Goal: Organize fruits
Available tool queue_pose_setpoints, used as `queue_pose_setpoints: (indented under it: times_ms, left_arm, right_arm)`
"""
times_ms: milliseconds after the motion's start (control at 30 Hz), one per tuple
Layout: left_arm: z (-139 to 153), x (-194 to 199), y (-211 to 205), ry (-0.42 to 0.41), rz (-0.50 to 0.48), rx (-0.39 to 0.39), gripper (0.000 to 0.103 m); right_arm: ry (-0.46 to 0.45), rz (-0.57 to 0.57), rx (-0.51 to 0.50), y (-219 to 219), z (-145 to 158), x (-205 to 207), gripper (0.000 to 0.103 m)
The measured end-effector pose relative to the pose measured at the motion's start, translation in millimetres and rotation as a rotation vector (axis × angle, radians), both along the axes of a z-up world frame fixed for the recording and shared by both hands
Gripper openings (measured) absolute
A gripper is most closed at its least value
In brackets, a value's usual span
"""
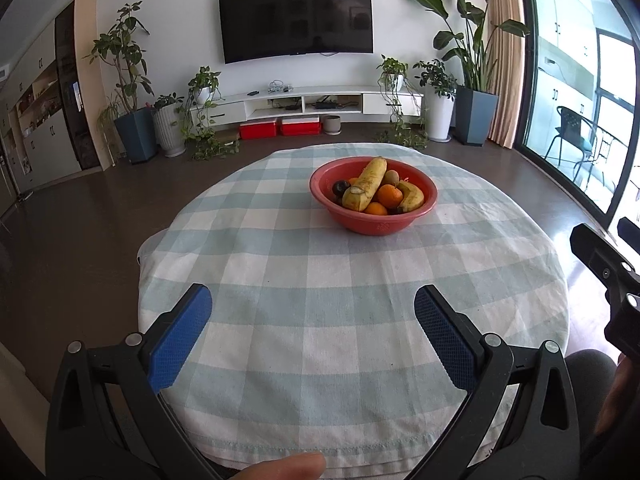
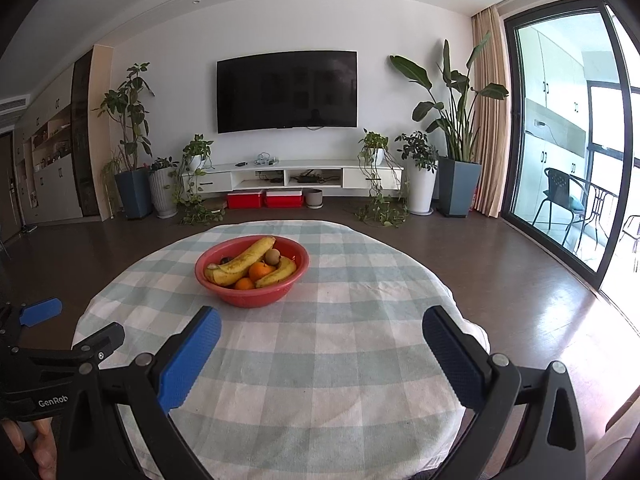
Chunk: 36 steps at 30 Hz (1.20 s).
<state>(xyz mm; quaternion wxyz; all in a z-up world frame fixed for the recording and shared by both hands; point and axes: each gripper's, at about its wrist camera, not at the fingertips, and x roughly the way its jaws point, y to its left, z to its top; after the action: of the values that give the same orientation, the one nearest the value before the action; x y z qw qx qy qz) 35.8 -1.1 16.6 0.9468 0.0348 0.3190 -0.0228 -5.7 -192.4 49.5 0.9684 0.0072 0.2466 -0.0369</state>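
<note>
Both tools, left (image 1: 312, 320) and right (image 2: 320, 344), wide open and empty, well short of round red plastic bowl (image 1: 384, 227) of piled fruit on checked-cloth counter (image 1: 280, 280); risk of long yellow banana (image 1: 366, 186) rolling out if nudged.

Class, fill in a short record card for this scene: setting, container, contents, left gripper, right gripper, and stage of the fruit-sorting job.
setting: round table under a blue-and-white checked cloth, living room behind
container: red bowl on the far part of the table
contents: two bananas, oranges, a brown kiwi-like fruit, a dark round fruit
left gripper: open, empty, above the near cloth
right gripper: open, empty, above the near cloth
stage: all fruit in the bowl, none on the cloth
</note>
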Motion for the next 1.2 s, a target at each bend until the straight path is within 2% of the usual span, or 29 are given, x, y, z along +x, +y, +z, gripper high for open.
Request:
queue_pose_setpoints:
  times_ms: [500, 1200]
  left_arm:
    - [-30.4, 9.5, 4.6, 0.075, 0.0, -0.027, 0.103]
    - [-43.5, 10.9, 9.2, 0.095, 0.002, -0.03, 0.103]
  right_arm:
    - [0.083, 0.026, -0.013, 14.9, -23.0, -0.8, 0.103]
    - [0.115, 0.034, -0.023, 20.5, -31.2, 0.3, 0.103]
